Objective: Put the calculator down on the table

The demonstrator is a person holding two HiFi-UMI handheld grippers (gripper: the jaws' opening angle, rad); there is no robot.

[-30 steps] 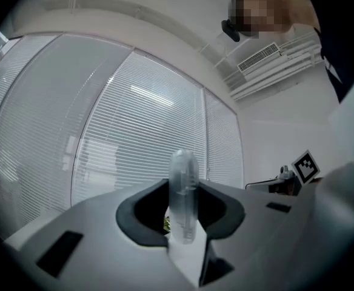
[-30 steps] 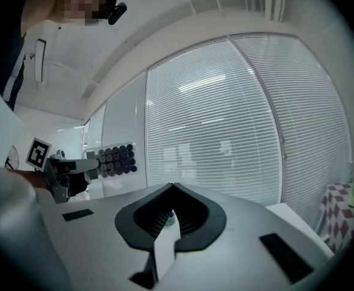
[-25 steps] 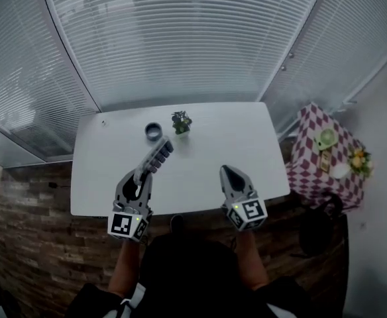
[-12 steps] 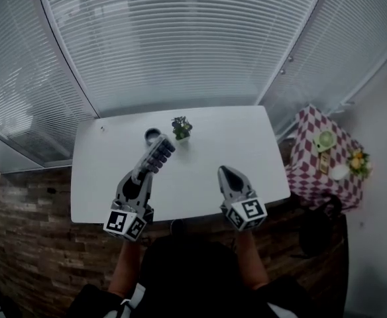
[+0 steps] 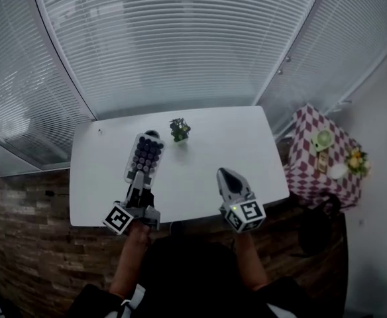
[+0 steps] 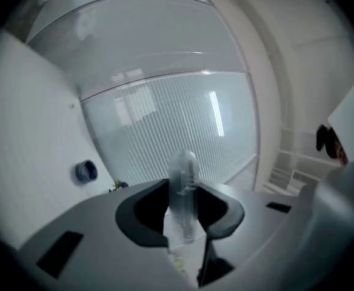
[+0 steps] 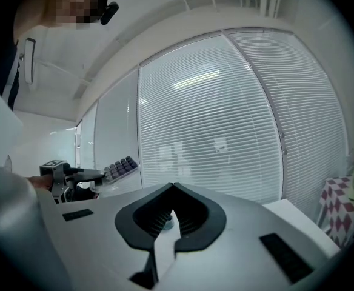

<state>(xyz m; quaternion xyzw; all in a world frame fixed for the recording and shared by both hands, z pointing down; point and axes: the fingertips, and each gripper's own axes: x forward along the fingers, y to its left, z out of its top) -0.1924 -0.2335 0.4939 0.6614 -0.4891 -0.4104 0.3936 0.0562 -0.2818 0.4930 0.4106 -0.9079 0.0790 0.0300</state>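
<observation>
A pale calculator (image 5: 145,156) with dark keys is held face up over the left half of the white table (image 5: 207,152). My left gripper (image 5: 138,179) is shut on its near end. In the left gripper view the calculator (image 6: 182,177) shows edge-on, sticking out forward between the jaws of the left gripper (image 6: 183,214). From the right gripper view the calculator (image 7: 119,168) appears held a little above the tabletop. My right gripper (image 5: 225,175) hovers over the table's front right, shut with nothing in it. Its jaws meet in the right gripper (image 7: 172,190) view.
A small potted plant (image 5: 179,129) stands at the table's back middle. A dark round ring-shaped thing (image 5: 152,134) sits just beyond the calculator's far end. A checkered side table (image 5: 316,167) with small items stands at the right. Window blinds (image 5: 180,38) close off the back.
The left gripper rolled, turning the calculator from tilted on edge to flat with its keys up, and shifted a little left and down. The right gripper stayed put.
</observation>
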